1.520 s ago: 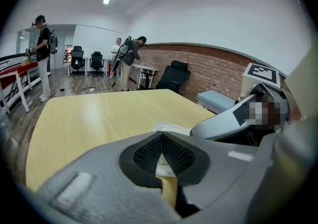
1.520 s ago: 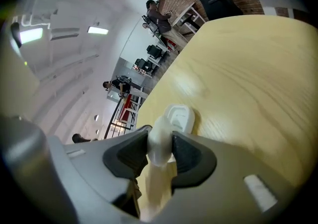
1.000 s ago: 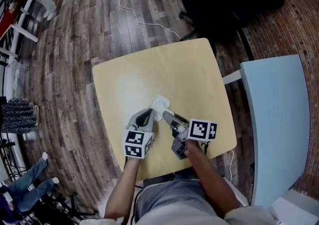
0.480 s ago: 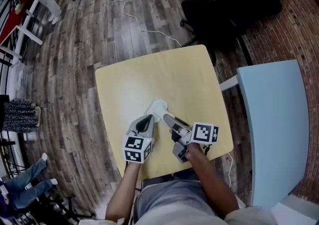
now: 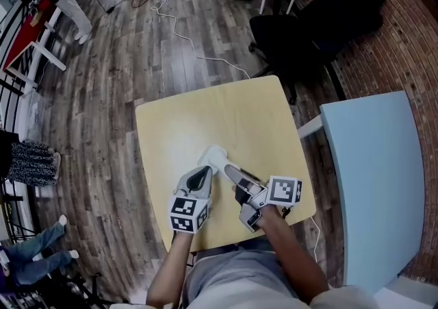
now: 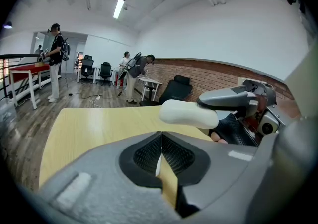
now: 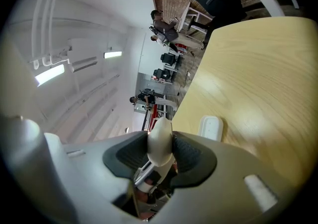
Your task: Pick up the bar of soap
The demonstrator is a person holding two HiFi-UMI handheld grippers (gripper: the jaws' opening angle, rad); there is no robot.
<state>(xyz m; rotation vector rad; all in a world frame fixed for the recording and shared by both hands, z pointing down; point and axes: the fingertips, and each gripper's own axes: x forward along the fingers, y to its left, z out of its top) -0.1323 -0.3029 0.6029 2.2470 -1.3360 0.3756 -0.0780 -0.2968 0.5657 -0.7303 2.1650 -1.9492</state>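
**Soap clamped in right jaws**

The right gripper [image 7: 159, 162] has its jaws closed on the white bar of soap [image 7: 160, 138], pads pressing both faces. A white soap dish [image 7: 210, 127] lies on the yellow table [image 5: 253, 116] nearby. The left gripper [image 6: 161, 156] has its jaws together, holding nothing.

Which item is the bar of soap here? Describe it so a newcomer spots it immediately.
Start at the pale yellow table and find the right gripper over it. The bar of soap is the smooth, rounded white lump clamped between its jaws, unlike the flat rectangular white piece lying loose on the tabletop beyond.
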